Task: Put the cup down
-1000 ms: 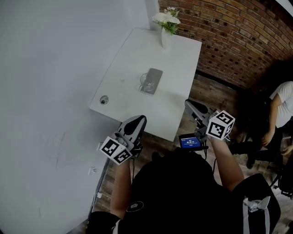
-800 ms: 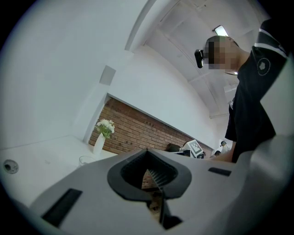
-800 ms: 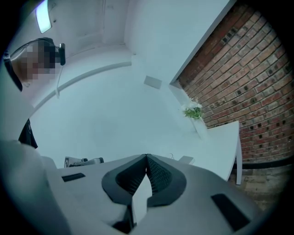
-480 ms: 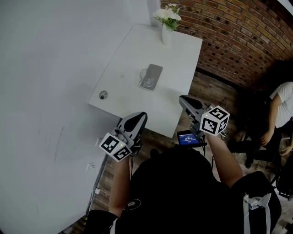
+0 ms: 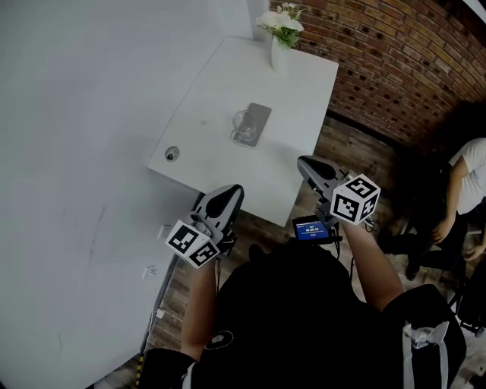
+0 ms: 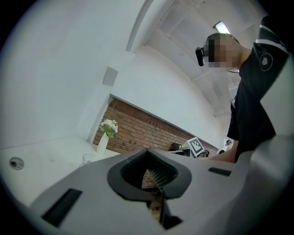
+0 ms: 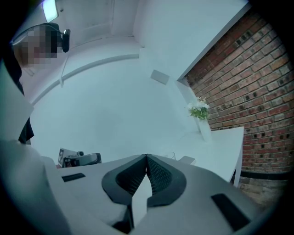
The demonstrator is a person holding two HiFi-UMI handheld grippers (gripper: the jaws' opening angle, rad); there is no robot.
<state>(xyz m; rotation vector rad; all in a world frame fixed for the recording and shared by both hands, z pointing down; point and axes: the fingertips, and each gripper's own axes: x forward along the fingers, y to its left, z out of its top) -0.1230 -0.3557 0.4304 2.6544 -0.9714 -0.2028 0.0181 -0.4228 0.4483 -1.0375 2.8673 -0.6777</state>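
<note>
Nearest to me, each of my tongs carries a cube of black-and-white square markers, one on the left [image 5: 190,245] and one on the right [image 5: 355,199]. They bear patterns only, no words. A small screen [image 5: 312,230] under the right cube glows blue with pale characters too small to read.

My left tongs [image 5: 231,190] are closed with nothing between them, the ribbed dark pads meeting at the tips inside a smooth grey plastic shell. My right tongs [image 5: 304,162] are likewise closed and empty. Both hang just short of the near edge of the white table [image 5: 228,83], above plank flooring [image 5: 349,152].

Close to the tabletop's near left corner sits a small round metal fitting [image 5: 172,153], possibly a cable grommet. The cup [image 5: 241,128], clear glass, stands upright about the middle of the tabletop, beside a flat grey rectangular slab [image 5: 258,121]; I cannot tell whether they touch. At the far edge a slim white vase [image 5: 278,55] holds white flowers [image 5: 282,21] with green leaves. Beyond runs a rough red brick wall [image 5: 395,68], with a seated person [image 5: 463,182] off to the right.
</note>
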